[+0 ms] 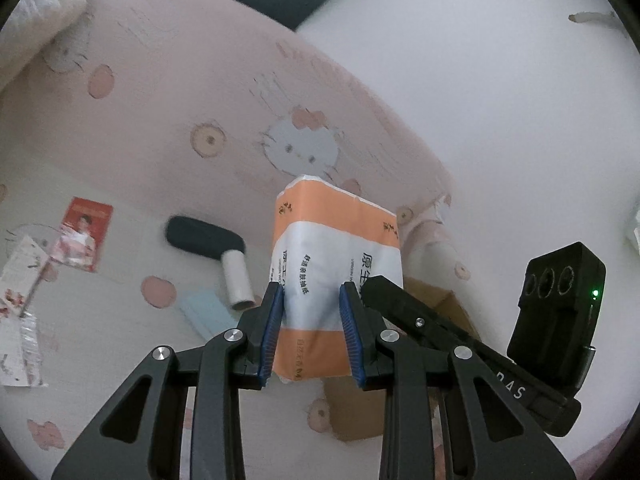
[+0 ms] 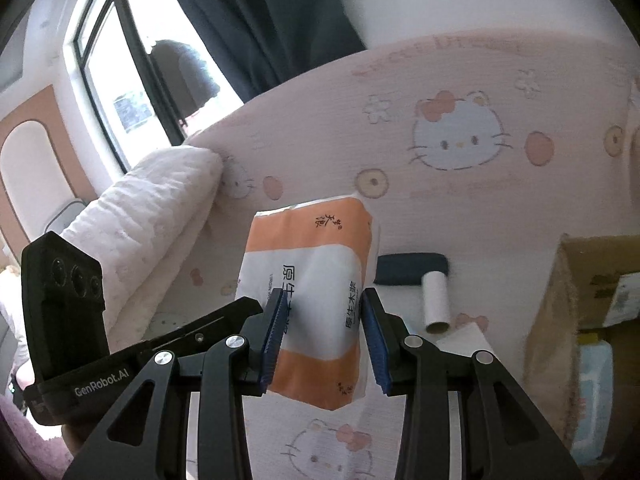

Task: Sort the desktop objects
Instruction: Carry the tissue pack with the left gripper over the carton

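An orange and white soft pack of tissues [image 1: 336,248] hangs in the air above a pink cartoon-cat bedsheet [image 1: 180,92]. My left gripper [image 1: 310,292] is shut on it, blue pads pressing its two sides. The right gripper's camera housing [image 1: 560,300] shows at the right, one black finger reaching the pack. In the right wrist view the same tissue pack [image 2: 312,264] sits between the blue pads of my right gripper [image 2: 324,300], which is shut on it. The left gripper's housing [image 2: 64,300] is at the left there.
On the sheet lie a dark-handled lint roller [image 1: 204,236] with a white tube [image 1: 238,280], a light blue mask [image 1: 204,312], a red card [image 1: 86,236] and loose papers [image 1: 20,320]. An open cardboard box [image 2: 580,280] stands at the right. A white quilt [image 2: 160,200] lies by the window.
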Action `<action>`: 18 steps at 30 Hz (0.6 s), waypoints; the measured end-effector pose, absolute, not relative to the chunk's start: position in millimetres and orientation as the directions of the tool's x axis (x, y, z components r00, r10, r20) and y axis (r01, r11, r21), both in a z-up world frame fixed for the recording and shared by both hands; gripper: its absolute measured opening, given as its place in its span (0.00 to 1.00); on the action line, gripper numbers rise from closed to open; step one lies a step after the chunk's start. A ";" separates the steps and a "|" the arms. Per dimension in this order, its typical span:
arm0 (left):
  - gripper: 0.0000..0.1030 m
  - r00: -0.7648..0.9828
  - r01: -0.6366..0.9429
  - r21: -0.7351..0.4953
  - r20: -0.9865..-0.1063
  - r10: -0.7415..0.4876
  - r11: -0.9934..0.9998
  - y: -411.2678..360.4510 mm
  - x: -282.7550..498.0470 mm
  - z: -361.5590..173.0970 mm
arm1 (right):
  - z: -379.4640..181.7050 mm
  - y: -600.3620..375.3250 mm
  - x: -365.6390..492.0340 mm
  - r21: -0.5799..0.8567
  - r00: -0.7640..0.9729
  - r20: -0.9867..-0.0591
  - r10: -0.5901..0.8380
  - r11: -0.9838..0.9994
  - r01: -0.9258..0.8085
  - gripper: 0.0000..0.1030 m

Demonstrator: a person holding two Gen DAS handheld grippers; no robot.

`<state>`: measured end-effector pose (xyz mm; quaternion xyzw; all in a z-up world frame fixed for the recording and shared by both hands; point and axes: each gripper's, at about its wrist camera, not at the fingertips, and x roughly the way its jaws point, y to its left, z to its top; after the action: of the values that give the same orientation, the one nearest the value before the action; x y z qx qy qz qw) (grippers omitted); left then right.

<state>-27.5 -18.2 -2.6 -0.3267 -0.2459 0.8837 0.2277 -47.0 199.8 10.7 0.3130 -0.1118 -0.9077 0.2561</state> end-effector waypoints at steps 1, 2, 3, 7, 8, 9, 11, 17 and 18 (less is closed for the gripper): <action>0.31 -0.671 -0.251 -0.584 -0.470 0.574 -0.772 -13.2 -29.2 -3.2 | 9.7 203.8 -47.6 0.364 -0.676 -0.513 -0.529 -0.847 0.387 0.34; 0.31 -0.658 -0.263 -0.584 -0.474 0.586 -0.768 -7.0 -30.8 -4.0 | 8.5 211.7 -46.6 0.366 -0.680 -0.517 -0.520 -0.852 0.373 0.34; 0.31 -0.649 -0.272 -0.583 -0.475 0.594 -0.765 -1.5 -31.5 -3.3 | 7.6 217.3 -46.1 0.369 -0.683 -0.519 -0.514 -0.855 0.364 0.34; 0.31 -0.608 -0.335 -0.563 -0.483 0.630 -0.756 27.5 -34.0 -1.9 | 7.1 245.6 -39.1 0.377 -0.707 -0.519 -0.480 -0.871 0.315 0.34; 0.31 -0.597 -0.350 -0.560 -0.484 0.639 -0.751 34.7 -34.9 -1.1 | 7.6 255.5 -36.7 0.381 -0.718 -0.517 -0.466 -0.877 0.294 0.34; 0.31 -0.585 -0.366 -0.558 -0.485 0.651 -0.745 42.7 -36.0 -1.0 | 7.5 261.4 -35.8 0.383 -0.724 -0.517 -0.457 -0.880 0.281 0.34; 0.31 -0.561 -0.396 -0.554 -0.486 0.670 -0.732 57.2 -36.7 -0.1 | 7.9 275.0 -32.9 0.387 -0.737 -0.516 -0.436 -0.886 0.253 0.34; 0.31 -0.488 -0.472 -0.549 -0.489 0.723 -0.690 104.3 -42.8 1.7 | 12.0 314.1 -25.8 0.384 -0.774 -0.517 -0.365 -0.907 0.172 0.34; 0.31 -0.468 -0.480 -0.559 -0.489 0.736 -0.676 114.1 -44.8 0.9 | 13.1 320.9 -24.3 0.375 -0.779 -0.521 -0.349 -0.914 0.158 0.34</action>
<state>-44.8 114.1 0.9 -0.3671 -0.1745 0.8386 0.3626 -24.3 320.9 13.1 0.3031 -0.1570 -0.9300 0.1363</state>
